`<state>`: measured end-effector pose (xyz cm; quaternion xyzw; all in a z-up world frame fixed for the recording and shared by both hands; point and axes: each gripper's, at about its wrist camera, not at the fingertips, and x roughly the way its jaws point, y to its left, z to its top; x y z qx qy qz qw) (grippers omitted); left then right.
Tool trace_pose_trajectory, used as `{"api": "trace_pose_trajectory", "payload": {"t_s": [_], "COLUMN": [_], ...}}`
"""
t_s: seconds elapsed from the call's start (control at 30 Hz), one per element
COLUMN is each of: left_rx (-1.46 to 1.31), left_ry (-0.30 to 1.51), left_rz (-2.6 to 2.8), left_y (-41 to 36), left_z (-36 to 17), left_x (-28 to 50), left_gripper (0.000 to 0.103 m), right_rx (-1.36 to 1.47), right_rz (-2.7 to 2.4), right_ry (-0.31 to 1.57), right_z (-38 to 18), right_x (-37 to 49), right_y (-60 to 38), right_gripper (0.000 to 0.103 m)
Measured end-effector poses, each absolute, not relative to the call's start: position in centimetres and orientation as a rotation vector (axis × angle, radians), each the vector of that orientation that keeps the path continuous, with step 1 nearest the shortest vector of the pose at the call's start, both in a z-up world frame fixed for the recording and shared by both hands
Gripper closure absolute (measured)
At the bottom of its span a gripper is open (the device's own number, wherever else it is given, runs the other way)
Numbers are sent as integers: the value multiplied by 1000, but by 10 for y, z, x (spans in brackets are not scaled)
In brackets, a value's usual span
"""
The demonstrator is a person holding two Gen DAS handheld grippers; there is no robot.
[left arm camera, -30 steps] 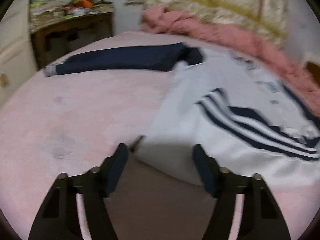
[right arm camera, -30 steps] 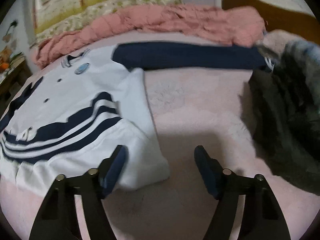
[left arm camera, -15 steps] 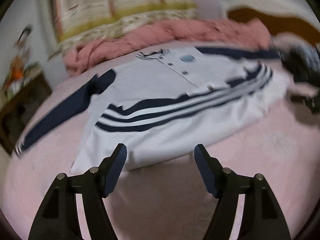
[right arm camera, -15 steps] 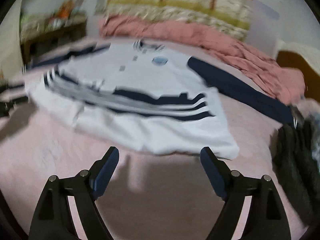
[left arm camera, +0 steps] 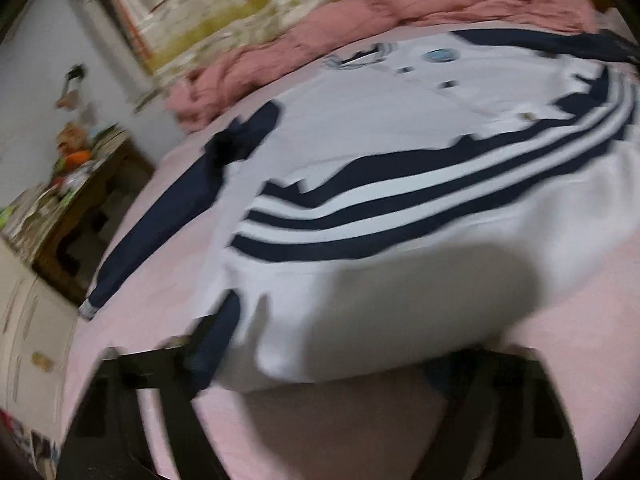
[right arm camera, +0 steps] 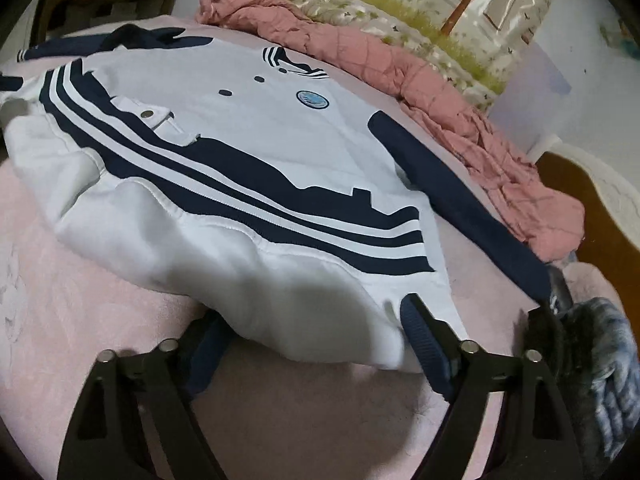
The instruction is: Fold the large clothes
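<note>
A white jacket (right arm camera: 248, 128) with navy stripes and navy sleeves lies spread on the pink bed, also in the left wrist view (left arm camera: 400, 128). My right gripper (right arm camera: 316, 340) is open, its fingers on either side of the jacket's white bottom hem near the right corner. My left gripper (left arm camera: 332, 344) is open at the hem near the left corner; the hem lies between its fingers, and the right finger is mostly hidden by cloth. The left view is blurred. One sleeve (right arm camera: 460, 204) stretches right, the other (left arm camera: 160, 224) left.
A crumpled pink quilt (right arm camera: 400, 64) lies along the far side of the bed. A dark grey furry garment (right arm camera: 592, 364) sits at the right. A cluttered wooden table (left arm camera: 76, 200) and white cabinet (left arm camera: 24, 328) stand left of the bed.
Both grippers have swung round and moved in toward the jacket's bottom hem, which now lies between their open fingers. The jacket itself has not moved.
</note>
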<state>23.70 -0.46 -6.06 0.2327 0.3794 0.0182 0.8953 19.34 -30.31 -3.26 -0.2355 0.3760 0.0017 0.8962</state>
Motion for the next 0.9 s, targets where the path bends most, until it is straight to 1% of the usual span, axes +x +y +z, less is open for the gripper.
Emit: {"api": "trace_pose_trajectory", "payload": {"t_s": [0.03, 0.07, 0.1, 0.13, 0.2, 0.3, 0.4, 0.53, 0.63, 0.77, 0.83, 0.9], "left_rx": [460, 431, 423, 434, 458, 404, 344, 267, 239, 265, 228, 183], "left_ry": [808, 820, 810, 788, 734, 683, 665, 728, 765, 756, 764, 765], "left_rz": [44, 38, 32, 35, 43, 33, 17, -33, -49, -30, -31, -47], "left_y": [1, 7, 8, 8, 5, 13, 21, 36, 39, 30, 32, 35], "left_z": [-63, -64, -63, -60, -52, -35, -19, -16, -22, -22, -17, -10], "left_x": [241, 244, 241, 237, 223, 195, 163, 120, 101, 98, 103, 110], "left_gripper": [67, 76, 82, 83, 86, 86, 86, 86, 86, 85, 82, 81], "right_rx": [-483, -485, -490, -494, -519, -488, -405, -357, -285, -275, -250, -224], "right_rz": [0, -12, -13, -9, -32, -38, 7, 72, 99, 74, 75, 82], "right_ry": [781, 786, 794, 790, 738, 682, 697, 718, 753, 741, 732, 720], "right_z": [-34, -36, -38, -38, -32, -16, 0, 10, 10, 8, 11, 17], "right_x": [195, 196, 197, 196, 187, 161, 130, 72, 47, 39, 44, 55], "right_y": [-304, -305, -305, -305, -300, -300, -307, -305, -310, -308, -310, -314], "right_gripper": [58, 64, 75, 81, 86, 87, 87, 87, 86, 85, 83, 83]}}
